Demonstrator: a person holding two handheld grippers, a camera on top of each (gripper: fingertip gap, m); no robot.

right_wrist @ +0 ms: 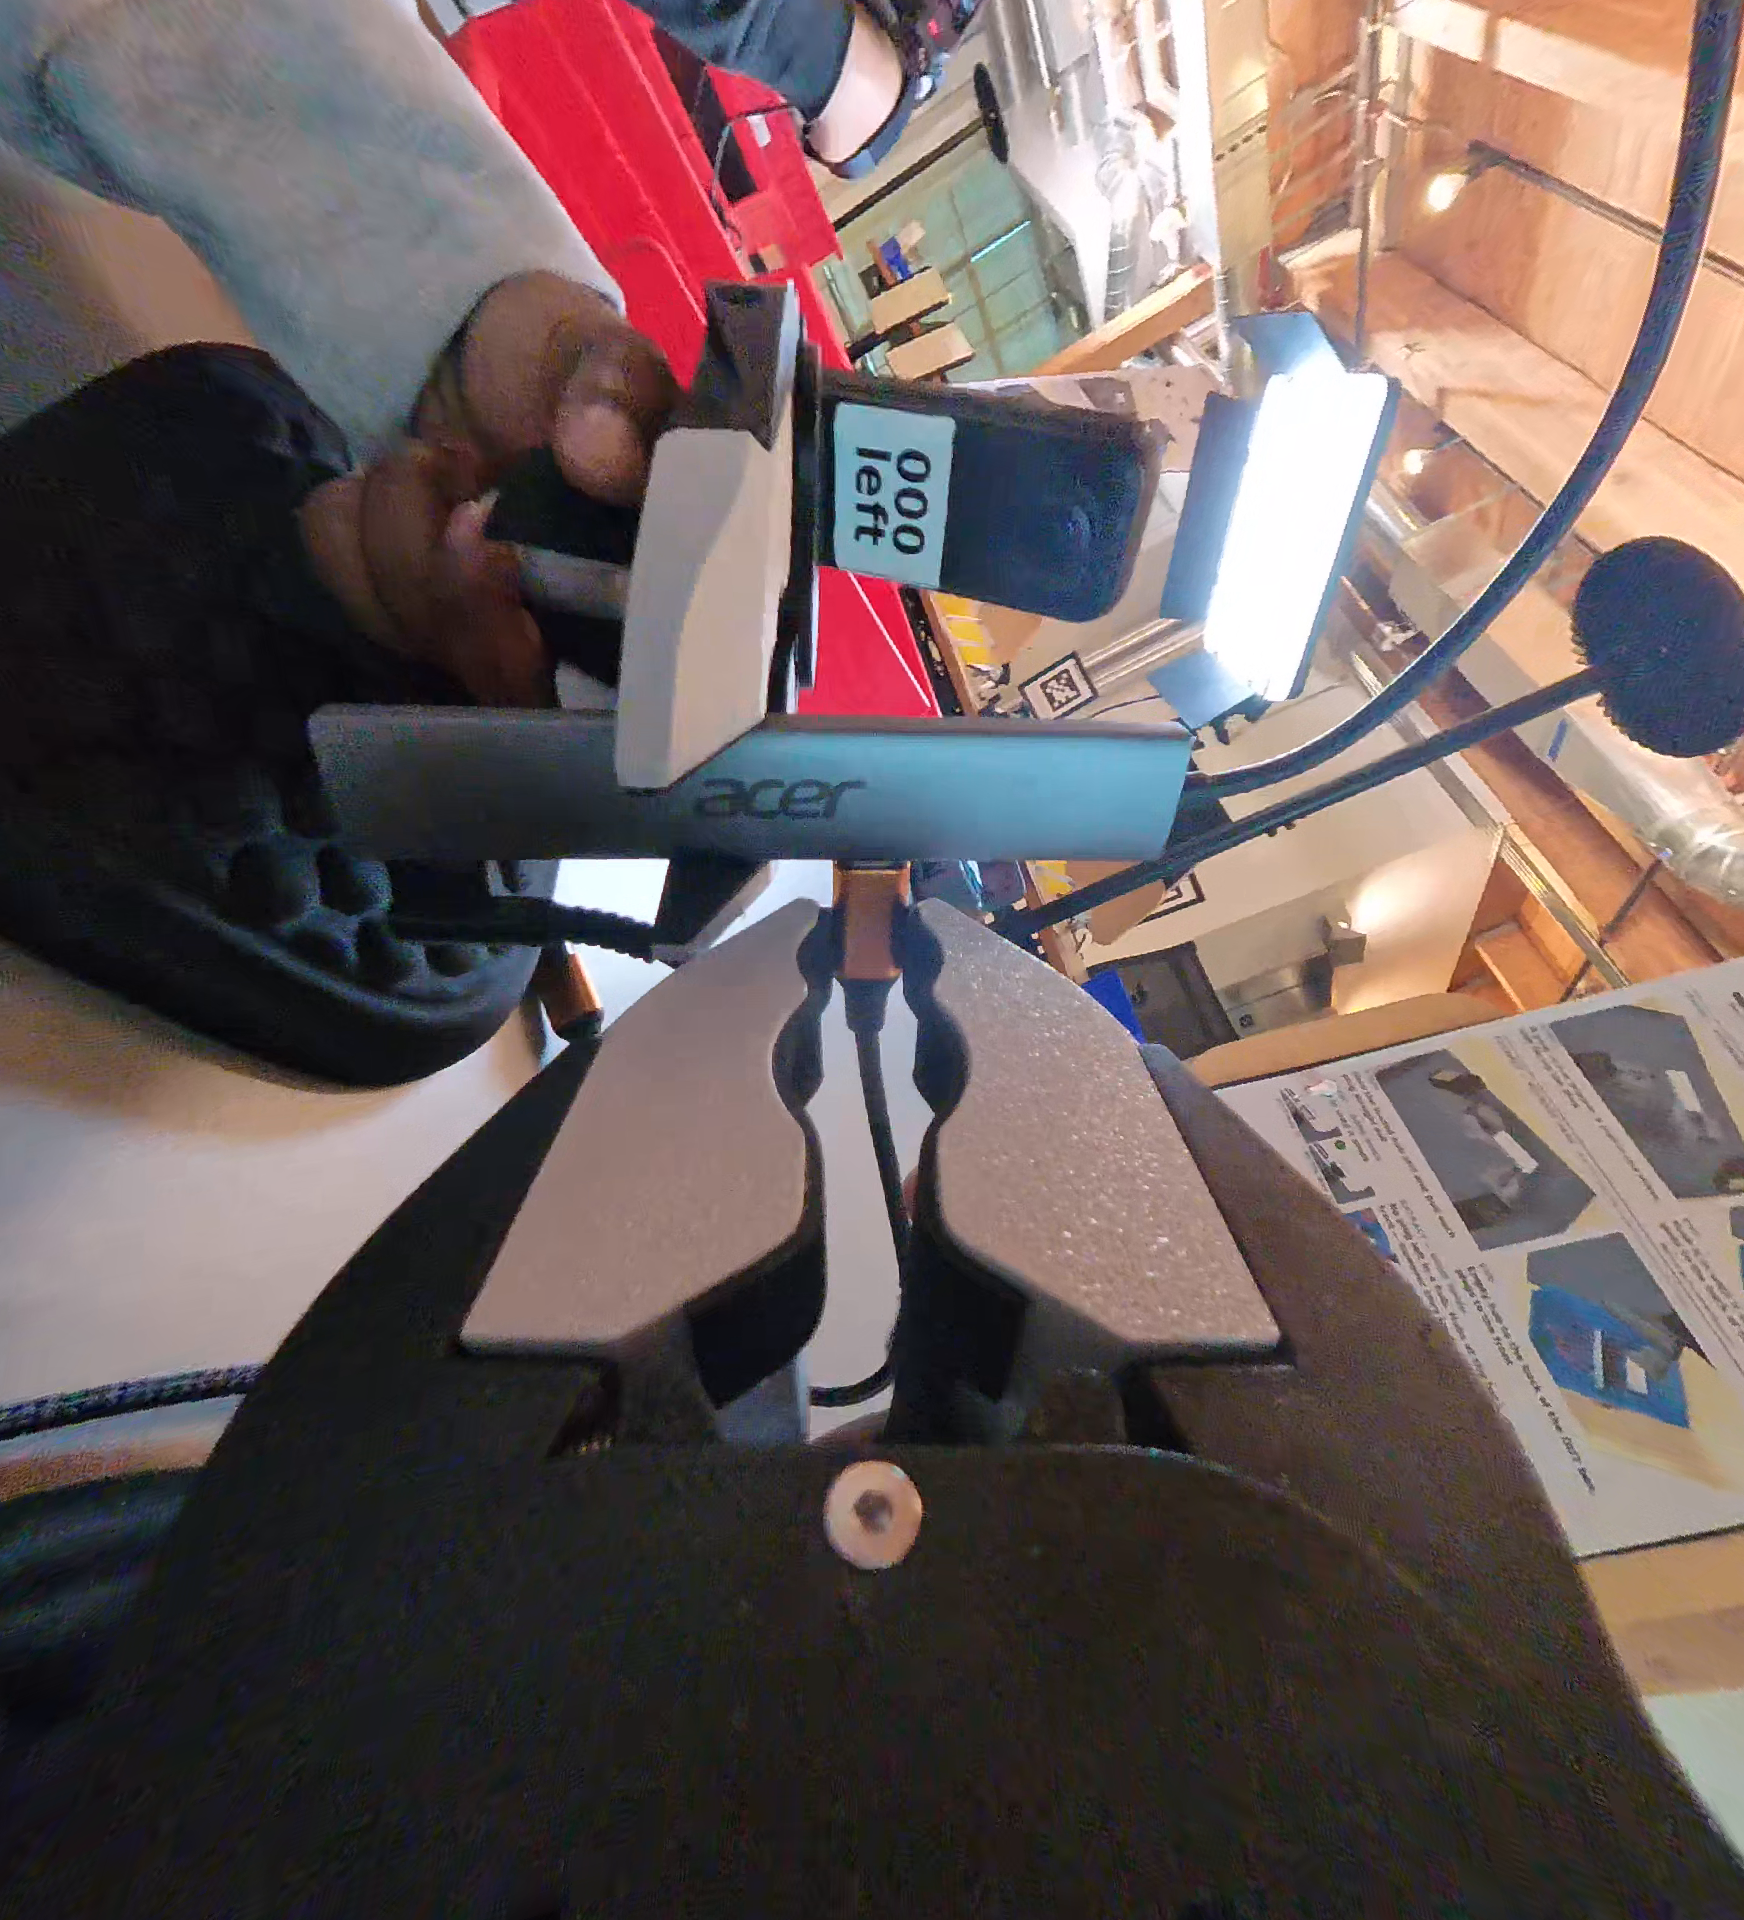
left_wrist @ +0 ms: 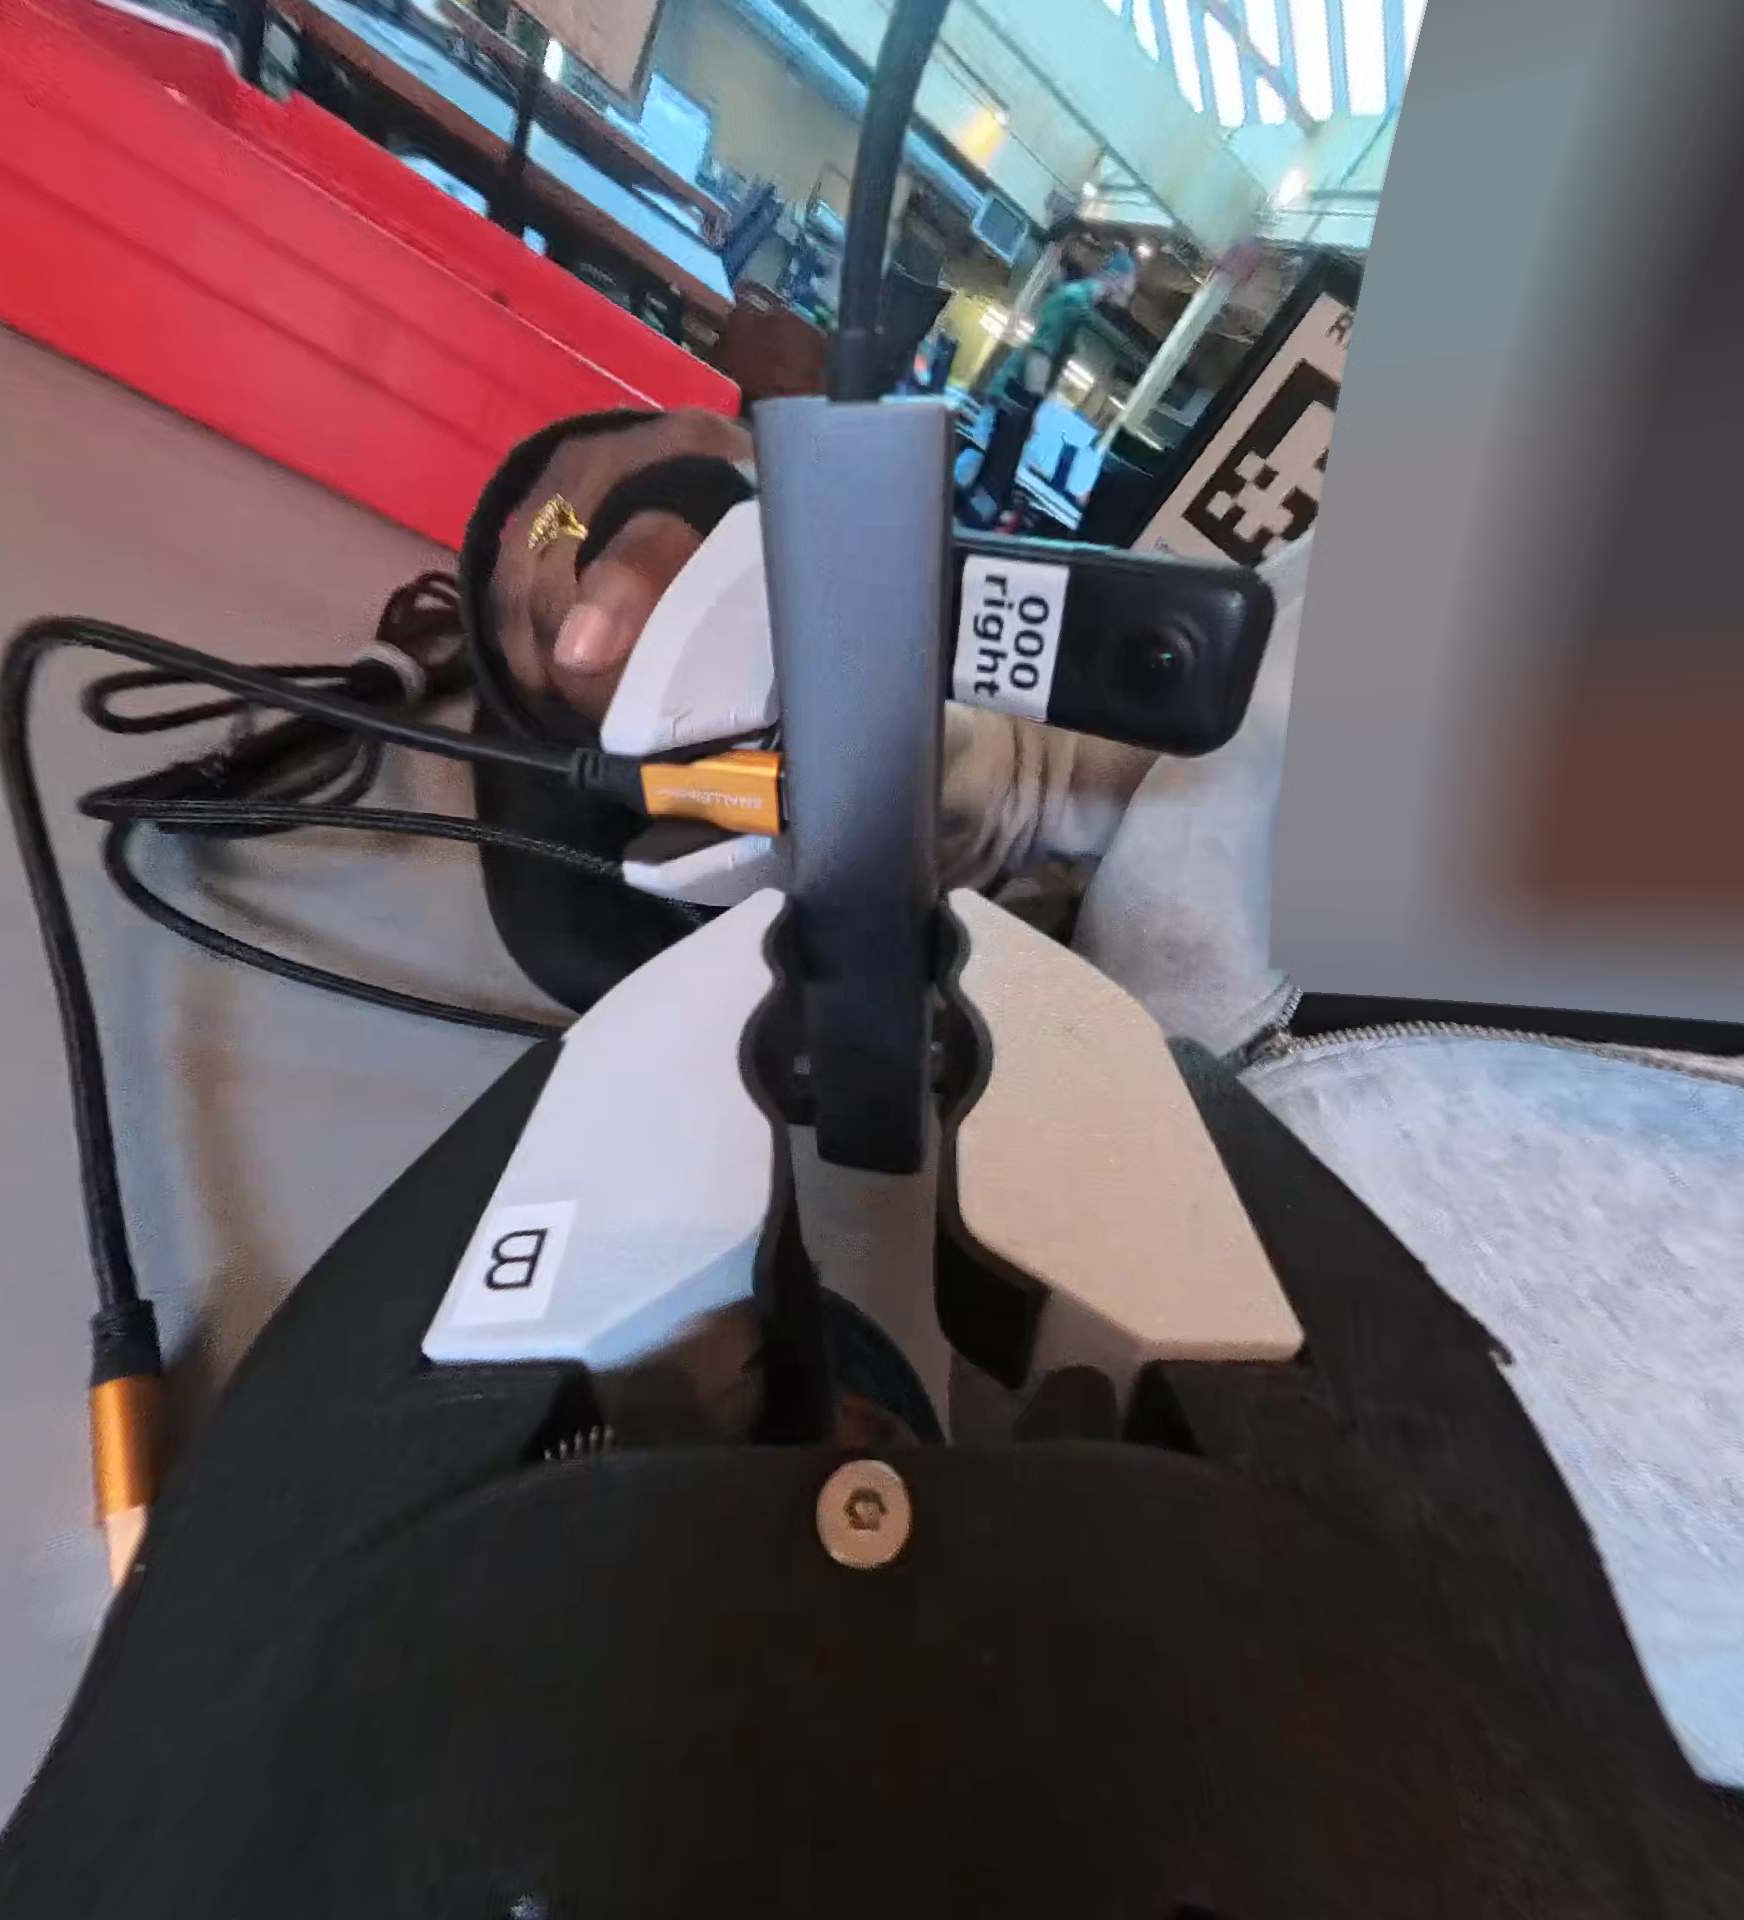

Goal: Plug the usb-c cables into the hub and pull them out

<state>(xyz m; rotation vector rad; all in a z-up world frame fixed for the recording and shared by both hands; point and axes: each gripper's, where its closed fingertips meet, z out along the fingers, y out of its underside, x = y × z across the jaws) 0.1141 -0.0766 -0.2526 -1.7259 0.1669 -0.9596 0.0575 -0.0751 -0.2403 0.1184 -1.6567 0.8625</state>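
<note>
The left gripper (left_wrist: 863, 997) was clamped tight on the grey hub (left_wrist: 852, 665), held off the table, while the right gripper (right_wrist: 863, 940) pinched the orange plug (right_wrist: 868, 925) at its port, so a straight, square line mattered most.

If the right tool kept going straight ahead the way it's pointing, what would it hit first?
The grey hub. The right tool is shut on the orange plug, whose front end already sits at the hub's side, so the plug would press into it. The left tool holds that hub.
</note>
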